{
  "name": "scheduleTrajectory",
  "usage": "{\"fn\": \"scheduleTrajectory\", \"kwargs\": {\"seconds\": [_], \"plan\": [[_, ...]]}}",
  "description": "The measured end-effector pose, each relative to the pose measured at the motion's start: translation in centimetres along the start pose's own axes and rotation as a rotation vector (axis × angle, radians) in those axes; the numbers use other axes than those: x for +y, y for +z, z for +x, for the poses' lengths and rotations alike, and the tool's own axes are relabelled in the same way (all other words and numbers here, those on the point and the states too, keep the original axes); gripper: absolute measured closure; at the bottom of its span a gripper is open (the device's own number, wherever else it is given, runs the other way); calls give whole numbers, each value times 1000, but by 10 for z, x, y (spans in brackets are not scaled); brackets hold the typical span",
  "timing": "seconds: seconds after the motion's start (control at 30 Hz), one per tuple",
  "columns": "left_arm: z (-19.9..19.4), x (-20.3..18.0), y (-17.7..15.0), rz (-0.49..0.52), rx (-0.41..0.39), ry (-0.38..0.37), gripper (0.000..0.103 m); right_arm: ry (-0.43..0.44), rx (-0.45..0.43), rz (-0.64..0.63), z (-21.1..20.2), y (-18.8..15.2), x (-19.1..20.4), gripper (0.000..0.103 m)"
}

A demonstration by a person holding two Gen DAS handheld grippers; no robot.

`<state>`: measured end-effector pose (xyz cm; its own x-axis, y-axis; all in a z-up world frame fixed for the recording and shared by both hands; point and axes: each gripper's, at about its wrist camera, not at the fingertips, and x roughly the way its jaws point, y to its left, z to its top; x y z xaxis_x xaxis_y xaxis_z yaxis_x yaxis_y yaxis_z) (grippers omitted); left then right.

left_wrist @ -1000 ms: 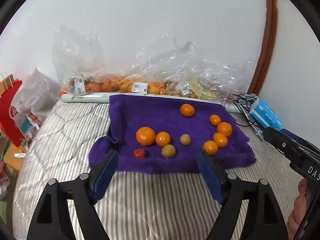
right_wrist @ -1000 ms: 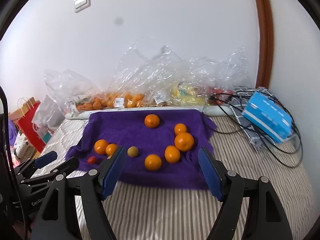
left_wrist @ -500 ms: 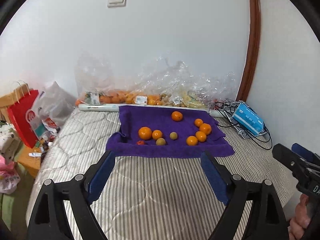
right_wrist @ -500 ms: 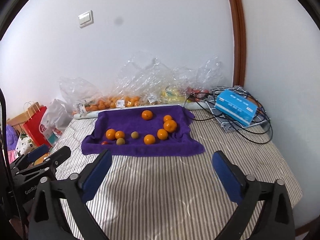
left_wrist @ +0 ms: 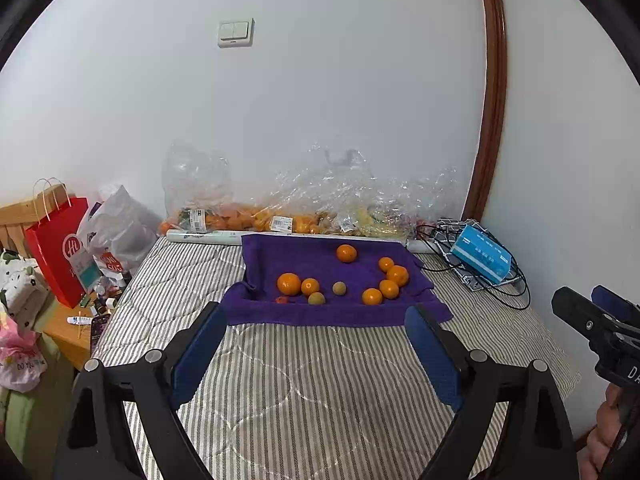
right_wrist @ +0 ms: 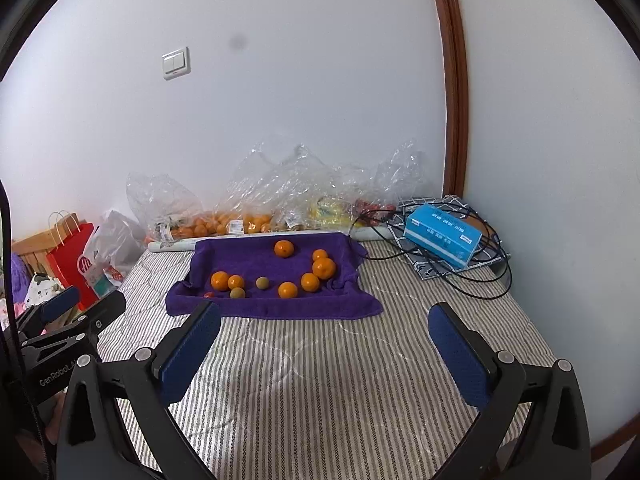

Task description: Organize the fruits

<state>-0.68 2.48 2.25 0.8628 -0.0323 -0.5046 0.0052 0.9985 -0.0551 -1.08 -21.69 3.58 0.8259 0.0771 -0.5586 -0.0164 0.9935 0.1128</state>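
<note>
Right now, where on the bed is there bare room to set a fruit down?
The striped mattress in front of the purple towel is bare, as is the strip between the towel and the blue box. The towel's left and right parts hold the fruit clusters; its back left is free. The bags crowd the wall.

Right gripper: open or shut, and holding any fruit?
Open and empty: the right gripper has just been opening; only striped bedding shows between its pads.

Both grippers, left gripper and right gripper, pulled back from the towel, jaws opening empty
</note>
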Motion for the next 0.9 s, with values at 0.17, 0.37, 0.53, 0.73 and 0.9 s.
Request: {"fn": "scheduleTrajectory", "kwargs": {"seconds": [0.17, 0.37, 0.53, 0.73, 0.9], "plan": [[3, 1, 2, -8, 4, 9, 12, -8, 3, -7, 1, -1, 3, 1], [5, 2, -1, -10, 11, 15, 12, -17, 6, -18, 3, -2, 6, 1], [6, 4, -3, -13, 14, 20, 12, -17, 6, -21, 3, -3, 7, 1], [4, 5, -4, -17, 10, 25, 12, -21, 2, -30, 2, -3, 9, 1], [4, 5, -4, -19, 11, 30, 12, -19, 2, -28, 1, -4, 9, 1]]}}
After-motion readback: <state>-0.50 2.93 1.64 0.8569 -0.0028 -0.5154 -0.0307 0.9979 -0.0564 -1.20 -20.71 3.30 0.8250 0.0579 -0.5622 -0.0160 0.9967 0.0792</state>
